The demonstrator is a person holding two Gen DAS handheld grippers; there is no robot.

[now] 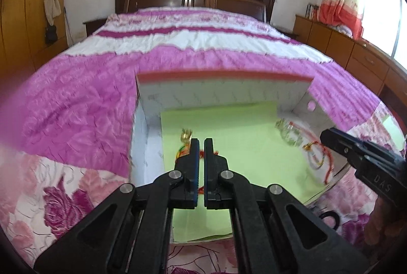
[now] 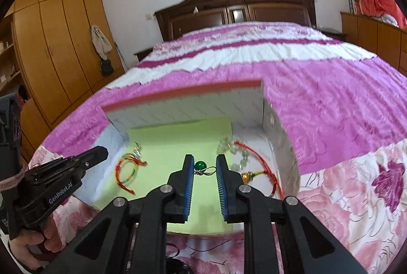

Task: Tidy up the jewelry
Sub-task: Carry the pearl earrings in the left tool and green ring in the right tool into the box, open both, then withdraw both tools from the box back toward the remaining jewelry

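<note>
Setting: a bed (image 2: 318,85) with a pink, magenta and white quilt; a shallow white box (image 2: 193,106) lies open on it, its floor lined with a light green sheet (image 2: 178,141)
Left tool (image 1: 201,144): jaws closed together with only a thin slit between the pads; nothing is gripped; it hangs over the left part of the box; a hand (image 2: 28,246) holds its handle at 8 o'clock in the right wrist view
Right tool (image 2: 204,162): jaws a little apart, not pressing on anything; it hangs over the middle of the box
Green bead pendant (image 2: 201,165): on the green sheet, seen in the gap between the right tool's fingers; a small metal clasp lies just beside it at 4 o'clock
Red cord bracelet (image 2: 127,169): on the sheet at 9 o'clock from the pendant, near the box's left wall
Clear bead bracelet (image 2: 235,154): at 2 o'clock from the pendant, by the right wall; a red cord with a gold charm (image 2: 257,167) lies against it
</note>
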